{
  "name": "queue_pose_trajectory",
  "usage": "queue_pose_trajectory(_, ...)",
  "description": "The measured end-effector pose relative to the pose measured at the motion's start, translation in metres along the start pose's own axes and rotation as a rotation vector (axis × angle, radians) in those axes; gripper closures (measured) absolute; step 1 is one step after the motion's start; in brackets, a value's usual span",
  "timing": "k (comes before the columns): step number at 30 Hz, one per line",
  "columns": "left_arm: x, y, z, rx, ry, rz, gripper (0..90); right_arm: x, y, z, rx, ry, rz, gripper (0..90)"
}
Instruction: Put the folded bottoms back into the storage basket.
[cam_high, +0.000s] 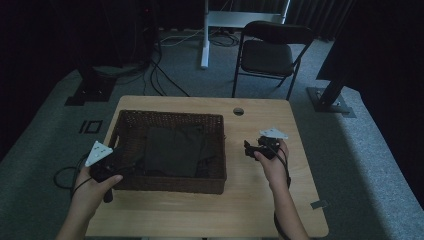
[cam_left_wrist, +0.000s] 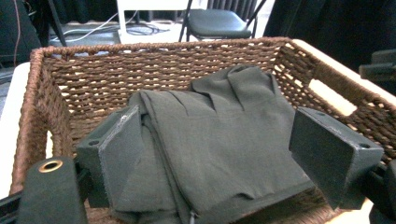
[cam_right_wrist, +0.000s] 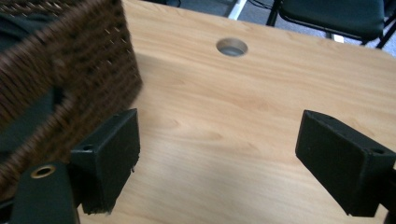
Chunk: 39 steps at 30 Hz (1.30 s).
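A brown wicker basket (cam_high: 170, 115) stands on the left half of a wooden table (cam_high: 250, 205). A folded dark grey cloth (cam_high: 175, 150) lies inside it. My left gripper (cam_high: 114, 159) reaches over the basket's left wall. In the left gripper view its jaws (cam_left_wrist: 224, 158) stand wide open on either side of the cloth's (cam_left_wrist: 224, 116) near end, inside the basket (cam_left_wrist: 154, 46). My right gripper (cam_high: 248, 148) hovers over bare table just right of the basket. Its jaws (cam_right_wrist: 219, 158) are open with nothing between them, and the basket's corner (cam_right_wrist: 70, 60) is at their left.
A round cable hole (cam_high: 238, 111) sits near the table's far edge, also seen ahead of the right gripper as the hole (cam_right_wrist: 232, 46). A black folding chair (cam_high: 270, 50) and a white desk leg (cam_high: 204, 35) stand beyond the table. Bare wood lies right of and in front of the basket.
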<state>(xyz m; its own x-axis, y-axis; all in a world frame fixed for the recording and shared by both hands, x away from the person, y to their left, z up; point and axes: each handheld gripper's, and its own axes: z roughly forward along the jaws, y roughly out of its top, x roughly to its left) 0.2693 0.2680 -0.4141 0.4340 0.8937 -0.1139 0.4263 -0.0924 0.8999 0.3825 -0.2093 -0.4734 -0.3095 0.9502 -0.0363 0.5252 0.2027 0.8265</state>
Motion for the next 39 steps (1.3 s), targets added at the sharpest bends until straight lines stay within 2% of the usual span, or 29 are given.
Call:
queue_pose_trajectory(7,-0.003,-0.009,-0.015,-0.018,0.014,-0.007,18.5,-0.013,-0.018,-0.002,0.015,-0.014,0.027,13.3)
queue_pose_trajectory(9,-0.006,-0.012,-0.020,-0.023,0.004,-0.008,18.5,-0.016,-0.026,-0.003,0.018,-0.021,0.033,13.3)
queue_pose_trajectory(12,-0.007,-0.016,-0.023,-0.024,0.009,0.007,18.5,-0.018,-0.031,-0.003,0.021,-0.024,0.034,13.3)
queue_pose_trajectory(15,-0.008,-0.021,-0.029,-0.033,0.016,0.013,18.5,-0.021,-0.040,-0.004,0.021,-0.018,0.058,13.3)
queue_pose_trajectory(18,-0.010,-0.028,-0.034,-0.053,0.022,0.002,18.5,-0.021,-0.044,-0.005,0.025,-0.019,0.053,13.3)
queue_pose_trajectory(19,-0.011,-0.033,-0.036,-0.052,0.037,0.012,18.4,-0.022,-0.046,-0.006,0.028,-0.026,0.052,13.3)
queue_pose_trajectory(26,-0.009,-0.050,-0.037,-0.037,0.045,0.007,17.6,-0.028,-0.053,-0.009,0.041,-0.064,0.034,12.6)
queue_pose_trajectory(31,-0.005,-0.069,-0.036,-0.023,0.052,-0.014,17.6,-0.033,-0.061,-0.010,0.052,-0.072,0.045,12.6)
queue_pose_trajectory(32,-0.005,-0.069,-0.036,-0.023,0.052,-0.014,17.6,-0.033,-0.061,-0.010,0.052,-0.072,0.045,12.6)
queue_pose_trajectory(33,-0.004,-0.076,-0.036,-0.011,0.066,-0.017,17.6,-0.034,-0.064,-0.010,0.056,-0.077,0.045,12.6)
queue_pose_trajectory(36,-0.002,-0.082,-0.036,-0.002,0.072,-0.017,17.6,-0.035,-0.068,-0.010,0.059,-0.075,0.052,12.6)
queue_pose_trajectory(39,0.003,-0.096,-0.034,0.024,0.092,-0.046,17.6,-0.036,-0.075,-0.009,0.069,-0.073,0.055,12.6)
